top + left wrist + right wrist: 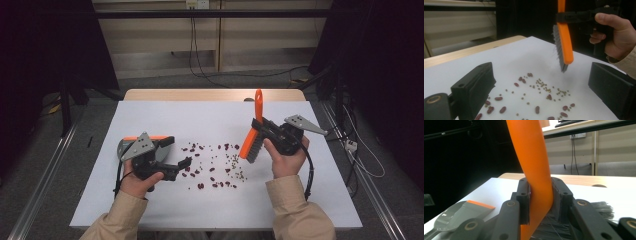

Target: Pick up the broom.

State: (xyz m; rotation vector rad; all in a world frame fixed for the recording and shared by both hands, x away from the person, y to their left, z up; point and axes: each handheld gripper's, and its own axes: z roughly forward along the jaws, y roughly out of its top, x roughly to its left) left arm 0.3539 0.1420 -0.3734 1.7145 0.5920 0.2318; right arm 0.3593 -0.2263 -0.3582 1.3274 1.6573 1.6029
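Observation:
Red beans and small green beans (212, 165) lie scattered across the middle of the white table top (165, 117). My right gripper (260, 126) is shut on the handle of an orange brush (248, 142) and holds it nearly upright, grey bristles low, above the right end of the beans. The right gripper view has the orange handle (534, 157) clamped between the jaws. My left gripper (177, 151) hovers open at the left end of the beans with nothing between its jaws. A grey dustpan (123, 146) with an orange edge lies flat under and behind it. In the left gripper view the brush (565, 42) hangs over the beans (541, 95).
A strip of wooden table (215, 94) shows past the white sheet's far edge. Metal rails (42, 180) run along the floor on both sides. Cables (200, 65) trail on the floor behind the table, and a cable with a plug (351, 146) lies at the right.

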